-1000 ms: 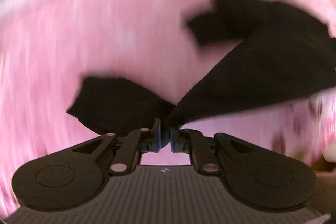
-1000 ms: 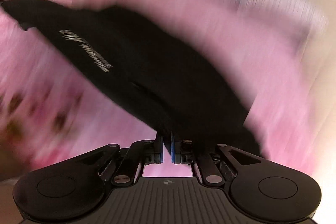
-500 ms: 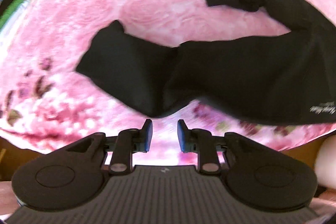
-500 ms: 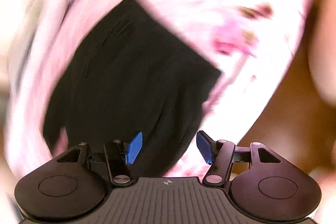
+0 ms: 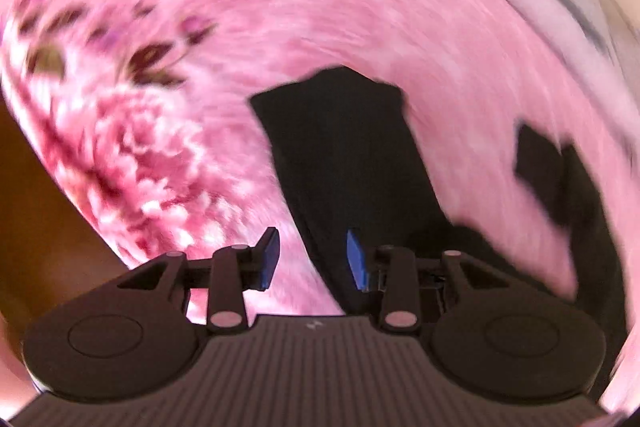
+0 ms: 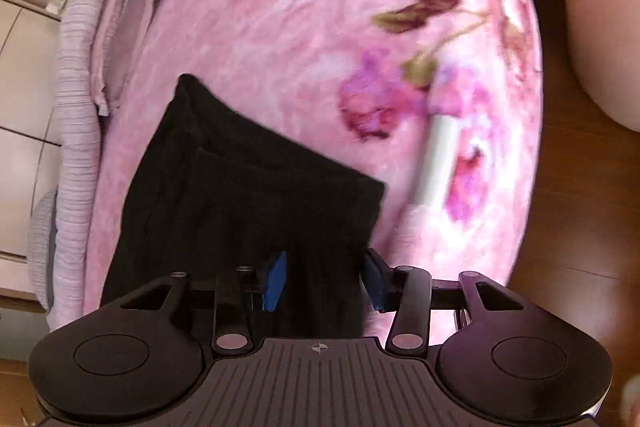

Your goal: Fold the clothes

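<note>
Black garment (image 6: 248, 195) released, both claws now parted

Left hand-held gripper (image 5: 312, 259) and right hand-held gripper (image 6: 326, 281), black linkage arms, blue pads, silver rivets, ribbed grey housing

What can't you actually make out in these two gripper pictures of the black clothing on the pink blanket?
- Left wrist view: the black fabric garment is smeared by motion blur, and its lower end is hidden behind the left gripper.
- Right wrist view: the garment's near edge is hidden behind the right gripper.
- Right wrist view: a pale stick-like object on the pink floral blanket is too blurred to identify.
</note>
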A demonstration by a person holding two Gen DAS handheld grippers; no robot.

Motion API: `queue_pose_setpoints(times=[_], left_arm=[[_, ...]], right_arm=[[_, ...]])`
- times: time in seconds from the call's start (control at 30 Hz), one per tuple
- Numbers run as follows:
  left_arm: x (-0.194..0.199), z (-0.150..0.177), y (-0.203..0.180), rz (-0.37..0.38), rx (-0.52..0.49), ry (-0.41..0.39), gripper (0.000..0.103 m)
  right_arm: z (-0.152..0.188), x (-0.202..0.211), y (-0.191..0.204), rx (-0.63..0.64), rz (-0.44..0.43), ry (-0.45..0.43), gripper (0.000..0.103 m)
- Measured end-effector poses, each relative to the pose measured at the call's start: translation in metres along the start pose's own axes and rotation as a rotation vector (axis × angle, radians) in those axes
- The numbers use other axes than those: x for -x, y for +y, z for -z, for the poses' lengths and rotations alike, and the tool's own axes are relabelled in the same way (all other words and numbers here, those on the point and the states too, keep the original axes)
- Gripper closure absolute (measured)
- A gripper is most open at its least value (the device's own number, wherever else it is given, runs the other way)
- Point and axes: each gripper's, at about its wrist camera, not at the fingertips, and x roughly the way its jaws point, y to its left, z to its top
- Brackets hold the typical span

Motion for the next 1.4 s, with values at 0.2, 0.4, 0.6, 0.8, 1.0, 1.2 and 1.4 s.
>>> queue_pose_setpoints(times=[0.2, 0.4, 0.6, 0.8, 1.0, 1.2, 1.4], left_arm=[[-0.05, -0.024, 0.02, 0.02, 0.124, 0.013, 0.071], [-0.058, -0.04, 0.011, 0.037, -0.035, -0.023, 0.103], [0.024, -0.052, 0.05, 0.054, -0.107, -0.288, 0.101], [-0.027, -0.008, 0.073, -0.166, -0.169, -0.109, 0.096], [-0.015, -0.003, 0.062, -0.237, -0.182, -0.168, 0.088], [0.012, -0.002, 0.055, -0.196, -0.151, -0.199, 0.09], [-0.006, 0.044, -0.006, 0.06, -0.211, -0.072, 0.09]], right_arm=[[0.005, 0.014, -0.013, -0.081, -0.004, -0.032, 0.047], [0.008, 0.019, -0.005, -0.058, 0.009, -0.039, 0.041], [0.012, 0.027, -0.006, -0.061, 0.014, -0.028, 0.041], [0.014, 0.029, -0.008, -0.034, 0.021, -0.015, 0.041], [-0.003, 0.038, -0.009, -0.03, -0.027, -0.055, 0.041], [-0.015, 0.032, -0.022, -0.056, -0.027, -0.041, 0.041], [-0.016, 0.023, -0.006, 0.129, 0.07, -0.031, 0.085]])
